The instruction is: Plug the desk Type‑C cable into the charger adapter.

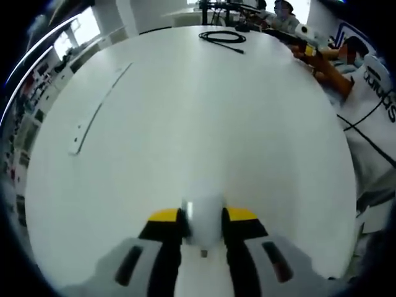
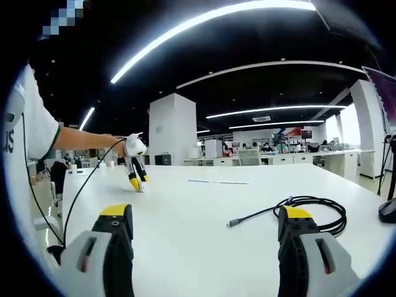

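In the left gripper view my left gripper [image 1: 203, 215] is shut on a white charger adapter [image 1: 202, 230], held low over the white table [image 1: 185, 136]. The black Type-C cable [image 1: 223, 38] lies coiled at the table's far edge. In the right gripper view the same cable [image 2: 317, 209] lies coiled just beyond my right jaw, its plug end [image 2: 232, 224] pointing left on the table. My right gripper [image 2: 204, 232] stands open above the table with nothing between its jaws. The left gripper [image 2: 137, 171] shows far left, tips down on the table, at the end of a person's arm.
A thin long strip [image 1: 99, 111] lies on the table's left part, also visible as a strip [image 2: 219, 182] mid-table. A person in a white shirt [image 1: 371, 105] stands at the right edge. A dark object [image 2: 388, 211] sits at the far right. Office desks fill the background.
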Action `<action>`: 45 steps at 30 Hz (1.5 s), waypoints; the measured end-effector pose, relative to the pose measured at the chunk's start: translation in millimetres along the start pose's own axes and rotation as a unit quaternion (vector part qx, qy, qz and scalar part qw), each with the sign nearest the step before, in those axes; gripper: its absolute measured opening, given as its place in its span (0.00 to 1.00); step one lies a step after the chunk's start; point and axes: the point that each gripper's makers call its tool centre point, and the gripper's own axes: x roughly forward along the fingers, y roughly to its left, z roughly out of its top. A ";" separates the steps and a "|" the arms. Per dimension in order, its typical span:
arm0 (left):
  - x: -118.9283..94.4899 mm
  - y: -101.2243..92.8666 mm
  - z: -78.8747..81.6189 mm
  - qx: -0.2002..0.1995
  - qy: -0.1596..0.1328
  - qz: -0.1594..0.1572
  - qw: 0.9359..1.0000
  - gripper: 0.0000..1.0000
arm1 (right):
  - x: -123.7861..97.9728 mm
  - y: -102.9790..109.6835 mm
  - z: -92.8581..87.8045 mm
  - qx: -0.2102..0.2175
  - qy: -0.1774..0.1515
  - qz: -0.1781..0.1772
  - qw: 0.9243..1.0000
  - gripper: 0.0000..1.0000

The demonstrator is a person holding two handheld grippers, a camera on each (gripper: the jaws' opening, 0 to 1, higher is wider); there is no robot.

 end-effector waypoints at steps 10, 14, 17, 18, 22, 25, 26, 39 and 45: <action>-3.2 -15.7 -3.9 -0.003 -0.009 0.002 1.000 0.25 | 2.5 1.4 -2.7 0.004 -0.001 0.007 1.000 0.99; -4.1 -20.1 -5.1 0.000 -0.009 0.006 1.000 0.25 | 2.6 0.7 -1.9 0.003 -0.002 0.006 1.000 0.99; -5.4 -24.1 -5.8 -0.001 -0.011 0.004 1.000 0.25 | 2.8 0.1 -2.1 0.002 -0.001 0.006 1.000 0.99; -5.7 -26.1 -6.5 0.001 -0.010 0.004 1.000 0.25 | 2.5 0.5 -1.3 0.001 -0.001 0.007 1.000 0.99; -6.4 -31.9 -8.4 0.007 -0.007 0.004 1.000 0.25 | 0.9 1.8 1.8 -0.004 -0.001 0.008 1.000 0.99; -6.7 -38.2 -9.7 0.011 -0.002 0.002 1.000 0.25 | -1.2 3.1 3.6 -0.004 -0.004 0.006 1.000 0.99; -6.7 -38.8 -9.7 0.012 -0.002 0.003 1.000 0.25 | -1.4 3.1 3.7 -0.004 -0.004 0.006 1.000 0.99; -8.4 -52.1 -12.0 0.015 -0.004 0.010 1.000 0.25 | -2.9 13.9 -0.5 -0.012 0.003 0.014 1.000 0.99; -7.2 -58.8 -9.5 0.018 -0.003 0.014 1.000 0.25 | -5.4 19.0 -2.1 -0.011 0.002 0.019 1.000 0.99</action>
